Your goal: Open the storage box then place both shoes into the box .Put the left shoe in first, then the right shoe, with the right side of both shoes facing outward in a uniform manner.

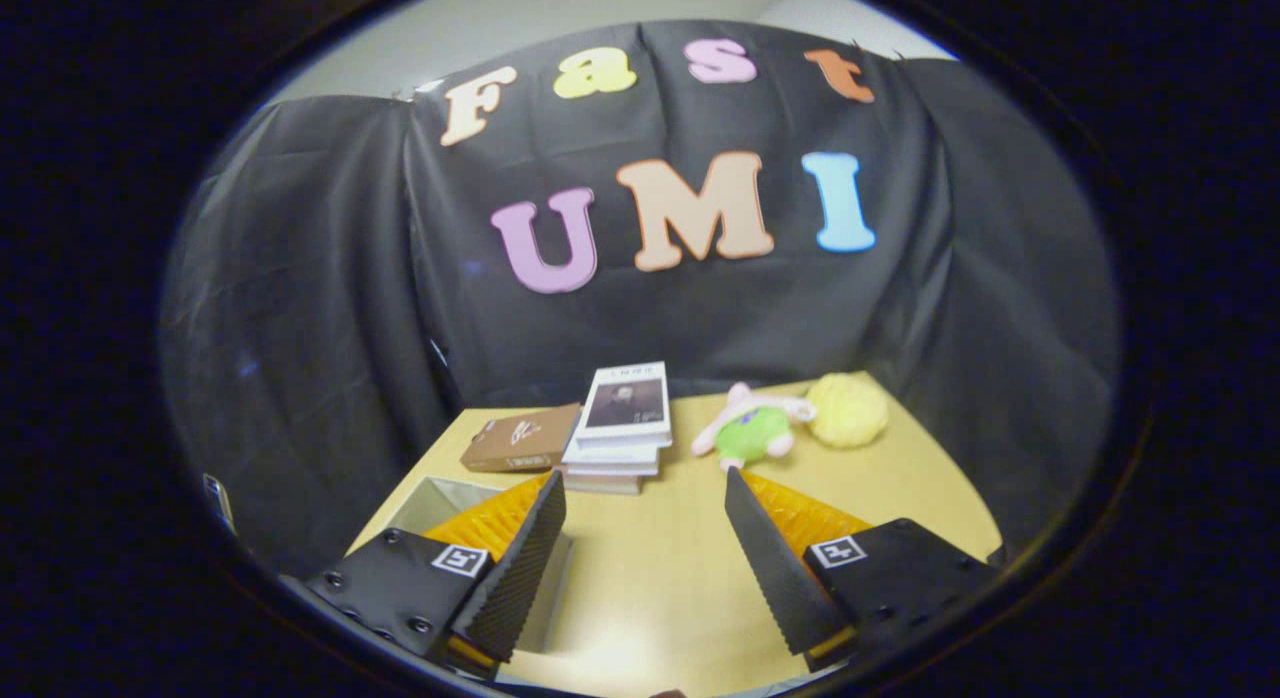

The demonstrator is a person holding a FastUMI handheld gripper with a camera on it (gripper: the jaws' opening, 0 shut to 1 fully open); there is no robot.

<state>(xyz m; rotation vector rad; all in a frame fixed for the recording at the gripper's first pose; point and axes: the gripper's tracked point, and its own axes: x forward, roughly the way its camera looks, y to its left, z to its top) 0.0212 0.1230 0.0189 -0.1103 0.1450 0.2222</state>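
The gripper (645,498) hung above the yellow wooden tabletop (650,578) with its fingers spread wide and nothing between them. Under and just behind the left finger lay a pale grey open-topped box (440,500), most likely the storage box, though most of it was hidden by that finger and whether a lid remained could not be told. Beyond the fingers, a flat brown cardboard packet (520,439) lay against a stack of white books (620,428); further right rested a small plush toy in pink and green (755,430), touching or just beside a fluffy yellow ball (848,409). Neither shoe could be made out among these things.

The likely risks were these: the left finger sat so near the box wall that a careless sweep could knock or shove the box along the tabletop; with the shoes unseen, the wrong shoe might be taken first or turned the wrong way; and a reach toward the back could topple the book stack or drag the toys
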